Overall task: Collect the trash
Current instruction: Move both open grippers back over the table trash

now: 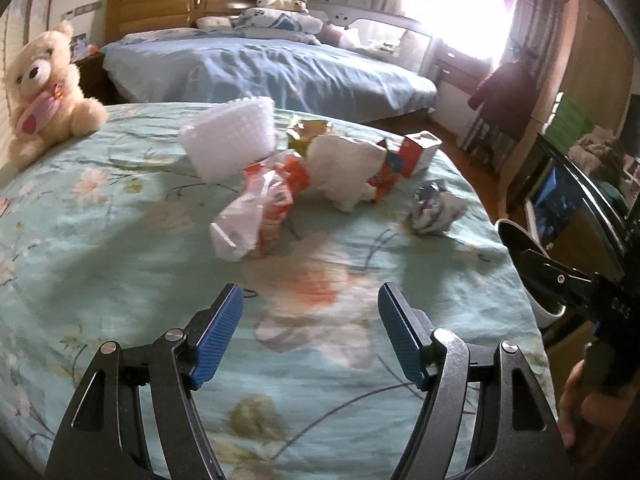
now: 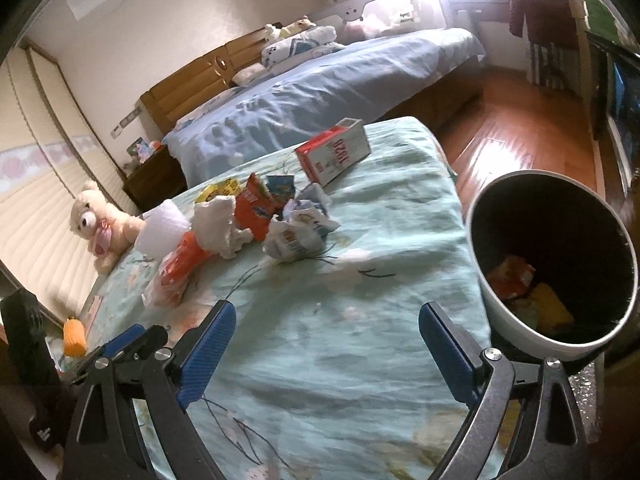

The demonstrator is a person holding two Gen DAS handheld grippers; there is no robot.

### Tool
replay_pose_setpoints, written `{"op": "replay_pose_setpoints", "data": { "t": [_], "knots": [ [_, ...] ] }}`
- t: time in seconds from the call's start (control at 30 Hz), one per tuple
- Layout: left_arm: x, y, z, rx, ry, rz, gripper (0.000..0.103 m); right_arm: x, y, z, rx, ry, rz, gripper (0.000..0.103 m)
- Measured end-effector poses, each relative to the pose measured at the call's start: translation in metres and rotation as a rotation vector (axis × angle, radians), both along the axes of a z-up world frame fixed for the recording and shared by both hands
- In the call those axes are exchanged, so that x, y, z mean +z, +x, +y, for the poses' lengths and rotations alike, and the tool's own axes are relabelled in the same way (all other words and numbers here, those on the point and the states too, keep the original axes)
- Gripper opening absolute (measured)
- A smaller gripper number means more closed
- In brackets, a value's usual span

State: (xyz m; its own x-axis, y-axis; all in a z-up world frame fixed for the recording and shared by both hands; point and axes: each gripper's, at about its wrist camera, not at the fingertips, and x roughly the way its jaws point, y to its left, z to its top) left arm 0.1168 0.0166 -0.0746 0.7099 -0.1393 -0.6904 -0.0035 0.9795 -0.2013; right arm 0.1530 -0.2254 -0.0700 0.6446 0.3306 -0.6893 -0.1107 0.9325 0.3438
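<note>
While both tongs, left (image 1: pixel 310 336) and right (image 2: pixel 326 354), gape empty over the bed (image 2: pixel 360 360), trash remains mid-bed. Suggest pinching the crumpled paper (image 2: pixel 298 230) centrally, then carrying it to the bin (image 2: pixel 552 264) off the right edge.

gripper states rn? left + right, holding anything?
Left gripper: open, nothing between the fingers, only the bedspread beyond them.
Right gripper: open, empty, over the bedspread beside the trash bin.

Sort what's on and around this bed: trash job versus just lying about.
Job:
- crumpled white paper wad
- orange-and-clear plastic wrapper
- red-and-white carton
- crumpled printed paper ball
- white round bin

Lying about:
- cream teddy bear
- white plastic basket
</note>
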Motion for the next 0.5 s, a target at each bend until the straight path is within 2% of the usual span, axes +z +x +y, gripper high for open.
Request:
{"op": "replay_pose_setpoints", "data": {
  "t": [0.5],
  "knots": [
    [-0.006,0.022,0.021,0.034,0.026,0.023,0.074,-0.013,0.023,0.021,0.034,-0.036,0.018,0.094]
  ]
}}
